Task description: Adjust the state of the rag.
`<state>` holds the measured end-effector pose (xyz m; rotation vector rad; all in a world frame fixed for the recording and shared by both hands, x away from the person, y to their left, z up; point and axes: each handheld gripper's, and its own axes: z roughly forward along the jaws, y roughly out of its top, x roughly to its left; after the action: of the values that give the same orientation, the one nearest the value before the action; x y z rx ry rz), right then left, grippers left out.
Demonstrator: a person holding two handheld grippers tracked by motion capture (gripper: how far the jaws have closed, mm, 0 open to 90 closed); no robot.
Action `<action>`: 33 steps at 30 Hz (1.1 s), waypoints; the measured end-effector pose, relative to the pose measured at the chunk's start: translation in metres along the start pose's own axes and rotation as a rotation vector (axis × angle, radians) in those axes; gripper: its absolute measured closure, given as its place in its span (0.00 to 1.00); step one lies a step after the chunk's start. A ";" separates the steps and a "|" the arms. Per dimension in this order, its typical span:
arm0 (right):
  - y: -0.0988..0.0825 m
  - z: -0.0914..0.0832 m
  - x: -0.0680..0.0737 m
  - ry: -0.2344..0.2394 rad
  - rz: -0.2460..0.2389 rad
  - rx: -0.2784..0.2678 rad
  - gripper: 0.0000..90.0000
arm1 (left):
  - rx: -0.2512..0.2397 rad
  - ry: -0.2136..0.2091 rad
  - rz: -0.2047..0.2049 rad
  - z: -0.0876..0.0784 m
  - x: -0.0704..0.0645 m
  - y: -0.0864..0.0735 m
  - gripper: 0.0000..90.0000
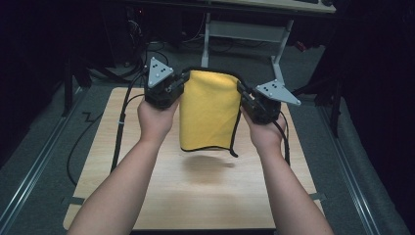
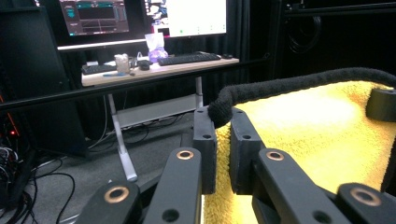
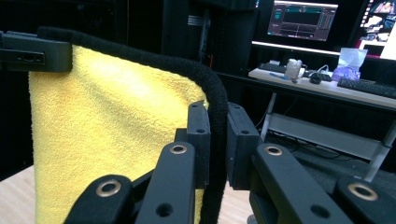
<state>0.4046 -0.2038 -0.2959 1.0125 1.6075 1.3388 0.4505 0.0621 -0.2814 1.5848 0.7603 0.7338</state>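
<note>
- Two tongs share the load in the high view: my left tongs [image 1: 182,87] pinch the yellow cloth [image 1: 208,110] at its top corner at 9 o'clock, and my right tongs [image 1: 241,92] pinch the opposite top corner at 3 o'clock. The cloth hangs clear above the table [image 1: 147,196], its shadow on the wood at 6 o'clock below it.
- In that same view the cloth sags between the corners and one black-edged corner dangles at 5 o'clock, so I judge it light, soft and limp; it takes no shape of its own.
- Left gripper view: my left tongs [image 2: 223,140] are pressed nearly together on the cloth's black hem [image 2: 299,84], which runs off toward 3 o'clock. The yellow pile looks fluffy, so I expect it to grip well, not slip.
- Right gripper view: my right tongs [image 3: 218,140] clamp the same thick hem [image 3: 140,58] where it bends down toward 6 o'clock, and the yellow face spreads toward 9 o'clock.
- The rolled hem at the corners is, in my judgement, the best hold: thick and firm enough to bite.
- No containers stand on the table; a desk [image 3: 322,81] at 2 o'clock behind carries keyboards and small clutter.
</note>
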 end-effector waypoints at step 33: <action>-0.093 0.096 -0.050 0.129 -0.001 0.292 0.92 | 0.292 -0.120 -0.092 0.082 0.052 -0.126 0.92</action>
<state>0.5040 -0.2277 -0.3956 1.1137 1.9422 1.2114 0.5370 0.0710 -0.4140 1.8247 0.8753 0.4712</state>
